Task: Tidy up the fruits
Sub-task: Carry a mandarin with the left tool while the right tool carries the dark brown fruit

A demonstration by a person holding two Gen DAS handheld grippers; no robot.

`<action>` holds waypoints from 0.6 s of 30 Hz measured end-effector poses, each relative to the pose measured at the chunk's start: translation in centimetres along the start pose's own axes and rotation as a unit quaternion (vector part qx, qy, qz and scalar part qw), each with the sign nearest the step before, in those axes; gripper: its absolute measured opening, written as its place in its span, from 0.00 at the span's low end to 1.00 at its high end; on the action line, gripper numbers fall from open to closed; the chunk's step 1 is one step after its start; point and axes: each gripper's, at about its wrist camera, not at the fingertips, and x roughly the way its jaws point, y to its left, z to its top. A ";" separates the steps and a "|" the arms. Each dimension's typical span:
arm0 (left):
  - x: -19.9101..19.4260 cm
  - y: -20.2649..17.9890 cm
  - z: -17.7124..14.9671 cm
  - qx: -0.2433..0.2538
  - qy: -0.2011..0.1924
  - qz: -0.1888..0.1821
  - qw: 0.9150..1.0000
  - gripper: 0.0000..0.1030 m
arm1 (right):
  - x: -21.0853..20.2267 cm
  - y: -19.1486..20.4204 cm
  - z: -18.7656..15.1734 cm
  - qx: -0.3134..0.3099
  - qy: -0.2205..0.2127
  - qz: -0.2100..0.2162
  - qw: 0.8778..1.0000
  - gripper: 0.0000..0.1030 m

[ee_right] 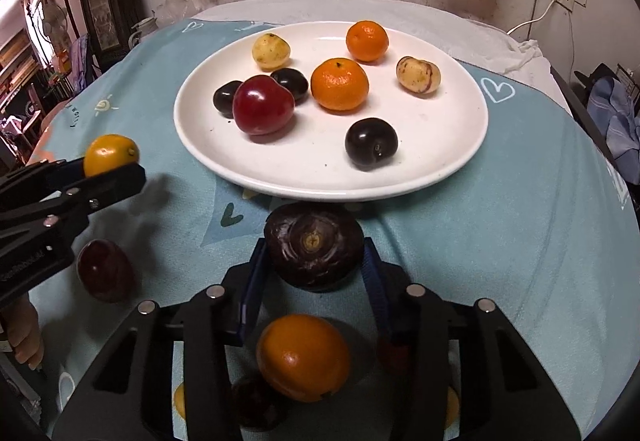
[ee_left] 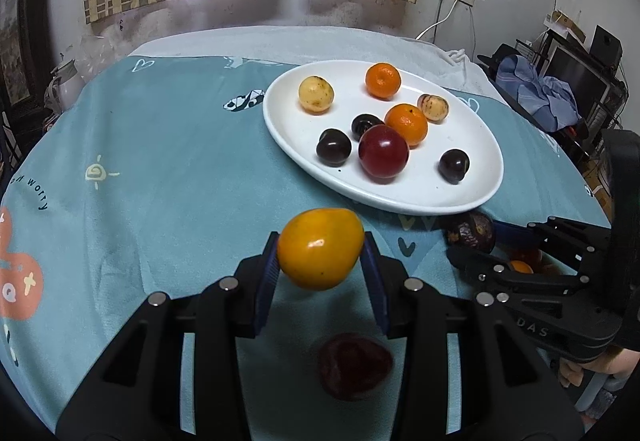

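A white plate (ee_left: 288, 121) (ee_right: 440, 145) on the teal cloth holds several fruits: two oranges, a red plum (ee_left: 383, 150) (ee_right: 263, 105), dark plums and pale speckled fruits. My left gripper (ee_left: 320, 255) is shut on a yellow-orange fruit (ee_left: 320, 253) (ee_right: 110, 153), held above the cloth just before the plate. My right gripper (ee_right: 314, 253) (ee_left: 474, 241) is shut on a dark wrinkled purple fruit (ee_right: 314, 245) (ee_left: 470, 231) at the plate's near edge.
Loose on the cloth lie a dark red fruit (ee_left: 354, 365) (ee_right: 105, 271) under the left gripper and an orange (ee_right: 303, 357) under the right gripper, with more fruit beside it. A wall with curtain and sockets stands behind; clutter stands right of the table.
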 end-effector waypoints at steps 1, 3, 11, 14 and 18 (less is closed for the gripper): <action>0.1 0.0 -0.1 0.000 0.002 -0.001 1.000 0.39 | -0.5 0.0 -0.1 -0.001 -0.004 0.010 1.000 0.44; 0.1 0.1 -0.1 -0.001 0.002 -0.002 1.000 0.39 | -1.7 0.1 -0.3 -0.005 -0.017 0.023 1.000 0.44; -1.8 -0.7 1.4 0.000 -0.027 -0.019 0.999 0.40 | -11.1 -1.7 0.6 0.036 -0.158 0.036 0.986 0.45; -2.2 -1.4 3.9 0.013 -0.040 -0.003 0.999 0.40 | -12.4 -3.0 3.1 0.045 -0.174 0.029 0.983 0.45; -0.9 -1.8 7.2 0.004 -0.047 -0.009 0.999 0.40 | -10.6 -4.9 6.3 0.063 -0.162 0.020 0.985 0.45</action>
